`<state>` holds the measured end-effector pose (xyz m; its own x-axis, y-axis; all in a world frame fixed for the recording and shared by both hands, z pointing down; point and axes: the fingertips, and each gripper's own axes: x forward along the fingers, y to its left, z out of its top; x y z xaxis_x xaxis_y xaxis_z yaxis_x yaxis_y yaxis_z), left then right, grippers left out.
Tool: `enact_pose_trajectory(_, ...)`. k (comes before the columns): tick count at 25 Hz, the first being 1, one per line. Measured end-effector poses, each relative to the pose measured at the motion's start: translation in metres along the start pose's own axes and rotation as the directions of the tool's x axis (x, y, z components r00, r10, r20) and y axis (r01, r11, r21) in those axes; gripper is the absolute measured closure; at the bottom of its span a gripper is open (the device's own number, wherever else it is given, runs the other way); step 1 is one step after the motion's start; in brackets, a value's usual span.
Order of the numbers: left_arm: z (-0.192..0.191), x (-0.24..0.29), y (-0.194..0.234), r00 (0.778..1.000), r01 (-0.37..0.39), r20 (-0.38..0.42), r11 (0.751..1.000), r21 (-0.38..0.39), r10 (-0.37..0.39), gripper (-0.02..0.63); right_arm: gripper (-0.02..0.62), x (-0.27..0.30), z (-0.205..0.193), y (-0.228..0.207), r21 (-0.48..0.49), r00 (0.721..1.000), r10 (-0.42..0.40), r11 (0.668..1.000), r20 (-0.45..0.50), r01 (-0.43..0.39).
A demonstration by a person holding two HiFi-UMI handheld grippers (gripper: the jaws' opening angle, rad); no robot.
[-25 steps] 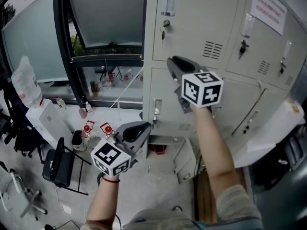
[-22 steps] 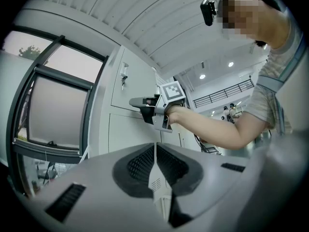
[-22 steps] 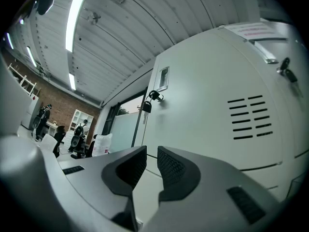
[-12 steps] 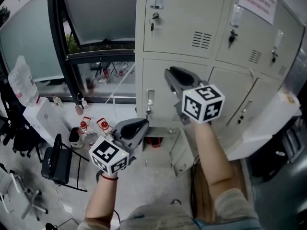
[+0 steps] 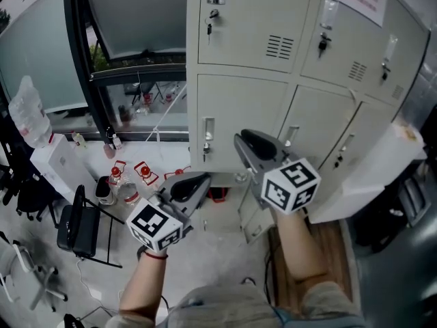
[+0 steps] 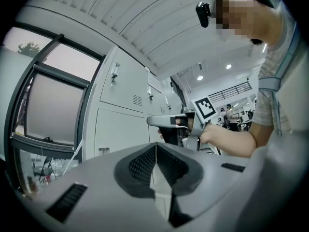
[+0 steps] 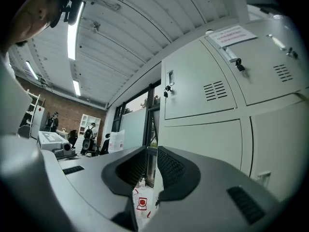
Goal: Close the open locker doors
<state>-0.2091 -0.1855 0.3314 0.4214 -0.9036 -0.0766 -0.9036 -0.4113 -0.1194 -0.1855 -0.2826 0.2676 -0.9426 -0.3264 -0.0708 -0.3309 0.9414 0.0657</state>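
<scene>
The grey locker bank (image 5: 235, 111) fills the upper middle of the head view, and its upper and middle doors sit flush. One low door (image 5: 254, 219) in the bottom row stands ajar, partly hidden behind my right hand. My right gripper (image 5: 244, 141) points up at the middle row, its jaws a narrow slit apart with nothing between them (image 7: 152, 151). My left gripper (image 5: 198, 181) hangs lower left, near the locker's left corner, shut and empty (image 6: 155, 151). From the left gripper view the right gripper (image 6: 169, 122) shows in front of the lockers.
A dark-framed window (image 5: 130, 74) adjoins the lockers on the left. On the floor below it stand red-capped bottles (image 5: 130, 176), a black chair (image 5: 75, 227) and a white box with a water jug (image 5: 27, 118). A white flat panel (image 5: 362, 180) juts out at the right.
My right gripper has come down and back from the middle door. The view has dropped, so the lockers sit higher. The left gripper has barely moved.
</scene>
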Motion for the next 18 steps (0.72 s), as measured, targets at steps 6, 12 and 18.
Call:
enact_pose_trajectory(6, -0.007, 0.000, -0.014, 1.000, -0.001, 0.021, 1.000, -0.018, 0.002, 0.601, 0.526, -0.025, -0.023, 0.019, -0.017, 1.000, 0.019, 1.000, 0.010, -0.019)
enact_pose_trajectory(12, -0.023, -0.006, -0.035, 1.000, 0.020, 0.004, 0.999, -0.040, -0.019, 0.601, 0.526, -0.049, -0.046, 0.046, 0.024, 0.997, 0.070, 0.997, 0.033, -0.070)
enact_pose_trajectory(18, -0.032, -0.012, -0.049, 0.999, 0.022, 0.025, 0.998, -0.065, -0.021, 0.601, 0.527, -0.067, -0.069, 0.068, 0.033, 0.995, 0.100, 0.994, 0.030, -0.101)
